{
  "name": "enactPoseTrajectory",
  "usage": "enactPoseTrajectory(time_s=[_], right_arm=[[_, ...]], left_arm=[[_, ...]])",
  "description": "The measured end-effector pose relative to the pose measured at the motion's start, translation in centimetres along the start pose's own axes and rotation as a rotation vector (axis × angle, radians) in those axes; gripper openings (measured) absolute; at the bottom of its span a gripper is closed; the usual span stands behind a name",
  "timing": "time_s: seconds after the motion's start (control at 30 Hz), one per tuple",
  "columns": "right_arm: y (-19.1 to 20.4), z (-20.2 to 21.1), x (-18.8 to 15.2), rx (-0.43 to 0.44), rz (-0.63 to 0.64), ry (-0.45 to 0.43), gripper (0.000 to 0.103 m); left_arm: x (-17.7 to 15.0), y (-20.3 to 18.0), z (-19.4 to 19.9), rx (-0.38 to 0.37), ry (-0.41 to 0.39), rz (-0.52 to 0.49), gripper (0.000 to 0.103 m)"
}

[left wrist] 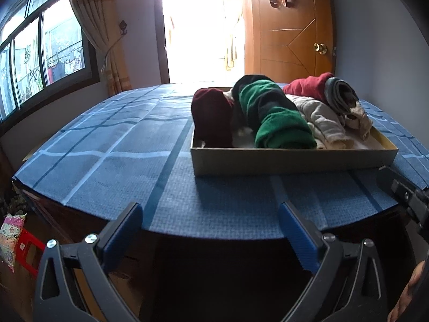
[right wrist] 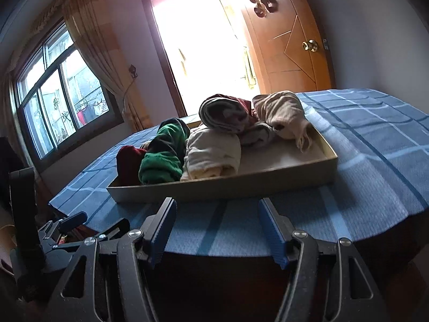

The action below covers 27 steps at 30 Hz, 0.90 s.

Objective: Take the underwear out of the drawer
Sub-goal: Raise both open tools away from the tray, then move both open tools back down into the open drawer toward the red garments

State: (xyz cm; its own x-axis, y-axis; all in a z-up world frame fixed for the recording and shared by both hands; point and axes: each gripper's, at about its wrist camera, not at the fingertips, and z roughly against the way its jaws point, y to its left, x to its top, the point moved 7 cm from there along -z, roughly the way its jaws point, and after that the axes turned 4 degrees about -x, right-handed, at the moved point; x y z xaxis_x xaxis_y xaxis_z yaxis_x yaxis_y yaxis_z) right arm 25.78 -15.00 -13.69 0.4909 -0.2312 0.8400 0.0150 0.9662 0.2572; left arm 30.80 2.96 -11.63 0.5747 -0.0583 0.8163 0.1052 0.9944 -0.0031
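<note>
A shallow cardboard drawer tray (left wrist: pixel 292 161) (right wrist: pixel 228 186) sits on a table with a blue checked cloth. It holds several rolled underwear: a dark red roll (left wrist: pixel 211 118) (right wrist: pixel 128 163), a green and black roll (left wrist: pixel 273 115) (right wrist: pixel 163 155), a cream roll (left wrist: pixel 321 120) (right wrist: pixel 211 153), a grey striped roll (right wrist: pixel 225 115), a beige one (right wrist: pixel 284 115) and a red one (left wrist: pixel 308 86). My left gripper (left wrist: pixel 211 214) is open and empty, short of the table's near edge. My right gripper (right wrist: pixel 217 209) is open and empty, just before the tray's front wall.
The blue checked cloth (left wrist: pixel 107 145) (right wrist: pixel 375 145) covers the table around the tray. A window (left wrist: pixel 40 61) and curtain are at the left, and a bright doorway with an open wooden door (left wrist: pixel 289 32) is behind. A red stool (left wrist: pixel 29 252) stands low at the left.
</note>
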Motion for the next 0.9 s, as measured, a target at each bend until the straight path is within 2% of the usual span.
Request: enactPoseTrajectory(time_s=[0.47, 0.9], right_arm=[[-1.6, 1.9, -1.6, -0.013, -0.025, 0.021, 0.066], [-3.6, 4.3, -3.6, -0.029, -0.06, 0.056, 0.066]], left_arm=[[-1.9, -0.4, 1.6, -0.004, 0.022, -0.005, 0.102], [-4.6, -1.2, 1.7, -0.014, 0.104, -0.027, 0.102]])
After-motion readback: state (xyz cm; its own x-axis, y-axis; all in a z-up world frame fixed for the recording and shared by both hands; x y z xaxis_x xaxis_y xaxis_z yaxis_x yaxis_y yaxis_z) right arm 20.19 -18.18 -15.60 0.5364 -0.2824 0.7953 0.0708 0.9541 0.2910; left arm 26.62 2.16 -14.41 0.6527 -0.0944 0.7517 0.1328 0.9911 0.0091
